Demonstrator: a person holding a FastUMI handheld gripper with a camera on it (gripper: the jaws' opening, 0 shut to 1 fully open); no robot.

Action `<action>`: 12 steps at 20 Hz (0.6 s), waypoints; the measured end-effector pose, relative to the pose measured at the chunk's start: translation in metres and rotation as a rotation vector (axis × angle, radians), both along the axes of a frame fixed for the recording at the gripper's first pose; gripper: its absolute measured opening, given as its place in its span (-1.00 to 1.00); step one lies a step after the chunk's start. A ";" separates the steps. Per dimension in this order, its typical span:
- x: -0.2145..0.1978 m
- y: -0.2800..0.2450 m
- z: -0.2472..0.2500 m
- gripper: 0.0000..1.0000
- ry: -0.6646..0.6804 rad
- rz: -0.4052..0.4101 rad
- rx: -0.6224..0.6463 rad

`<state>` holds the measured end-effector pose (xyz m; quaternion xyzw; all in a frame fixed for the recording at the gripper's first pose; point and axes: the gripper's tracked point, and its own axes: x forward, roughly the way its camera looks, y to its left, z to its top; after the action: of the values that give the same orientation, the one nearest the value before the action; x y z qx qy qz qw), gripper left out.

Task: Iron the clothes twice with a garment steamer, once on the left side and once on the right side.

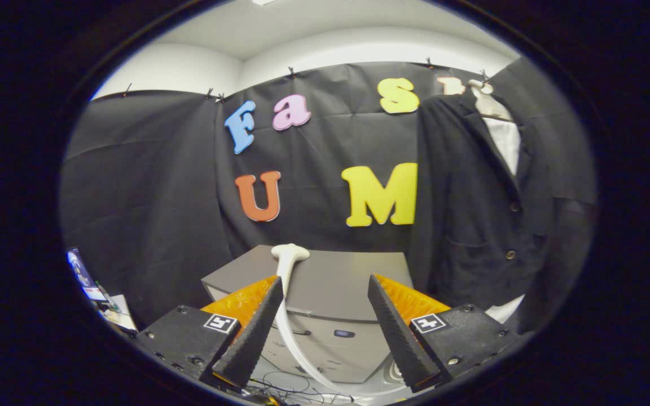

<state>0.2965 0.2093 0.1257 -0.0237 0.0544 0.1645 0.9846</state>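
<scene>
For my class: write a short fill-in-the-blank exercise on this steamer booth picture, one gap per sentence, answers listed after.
1. The gripper has its fingers ____, holding nothing.
2. The white steamer head lies on top of the grey ____.
3. The dark jacket hangs from a ____ beyond the fingers.
4. A white ____ runs down from the steamer head.

Answers: open; cabinet; hanger; hose

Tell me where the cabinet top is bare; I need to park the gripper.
Open gripper holds nothing. Cabinet top is bare from the steamer head across to the hanging jacket. Crowded: the steamer hose down the cabinet's front.
</scene>
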 end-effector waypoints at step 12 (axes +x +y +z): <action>0.169 0.127 -0.093 0.90 0.233 0.125 -0.208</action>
<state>0.4651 0.3359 0.0328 -0.1098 0.1832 0.2207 0.9517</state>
